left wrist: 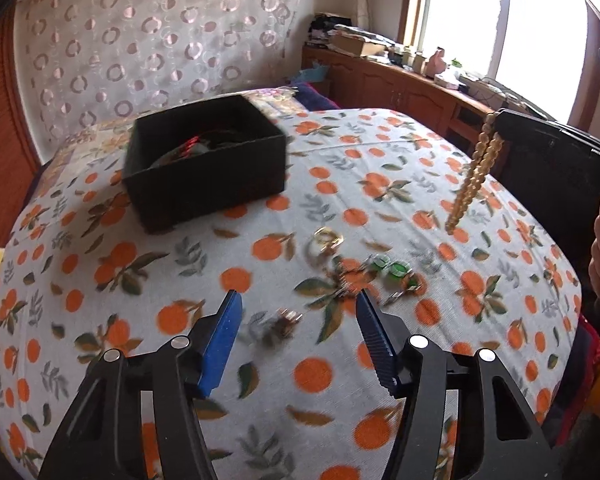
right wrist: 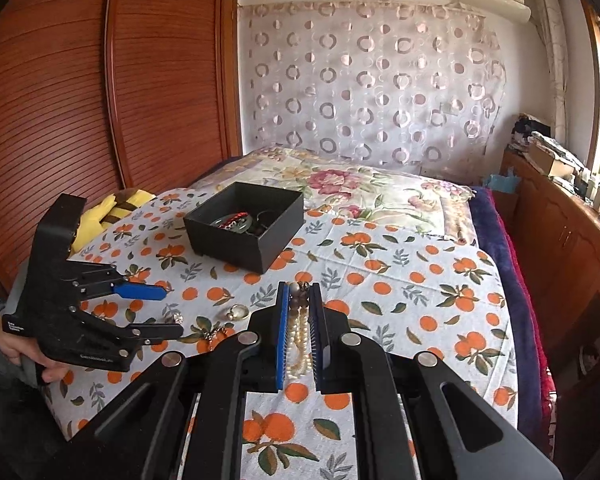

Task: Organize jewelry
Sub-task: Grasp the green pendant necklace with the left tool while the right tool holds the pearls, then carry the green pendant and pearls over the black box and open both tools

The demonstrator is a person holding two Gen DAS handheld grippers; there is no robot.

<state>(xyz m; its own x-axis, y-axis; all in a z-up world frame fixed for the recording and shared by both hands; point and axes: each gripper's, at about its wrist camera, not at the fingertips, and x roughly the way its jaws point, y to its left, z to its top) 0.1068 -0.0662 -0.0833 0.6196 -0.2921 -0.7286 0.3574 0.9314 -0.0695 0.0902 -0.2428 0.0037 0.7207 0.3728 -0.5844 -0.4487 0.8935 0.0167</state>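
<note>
Grip: While our right gripper (right wrist: 299, 300) sits clamped on the pearl bead necklace (left wrist: 474, 172), the strand hangs free in a doubled loop above the orange-print bedspread (left wrist: 100, 300), off to the right of the box.
Left side: Our left gripper (left wrist: 298, 316) stands part-open with nothing between its blue pads (left wrist: 224, 340), hovering over the loose pieces; we see no contact yet.
Loose pieces: a clear ring-like piece (left wrist: 326, 240), green stones (left wrist: 392, 268) and a small dark cluster (left wrist: 284, 320) lie on the bedspread between the left fingers and the box, blurred, so we cannot name them more closely.
Risk, necklace: We judge the dangling loop may swing as we carry it and catch the box wall, or drape over the rim instead of dropping inside; only a short stretch is pinched, so a jolt could let the beads slide out.
Risk, small pieces: The soft, wrinkled cloth may let the left pads pinch fabric along with a stone, or nudge neighbours apart.
Container: the black box (left wrist: 204, 160), open-topped, sits well beyond the loose pieces, near the floral quilt (right wrist: 360, 184).
Contents: dark tangled items with a red glint and a greenish round piece (right wrist: 240, 222); we cannot tell them apart.
</note>
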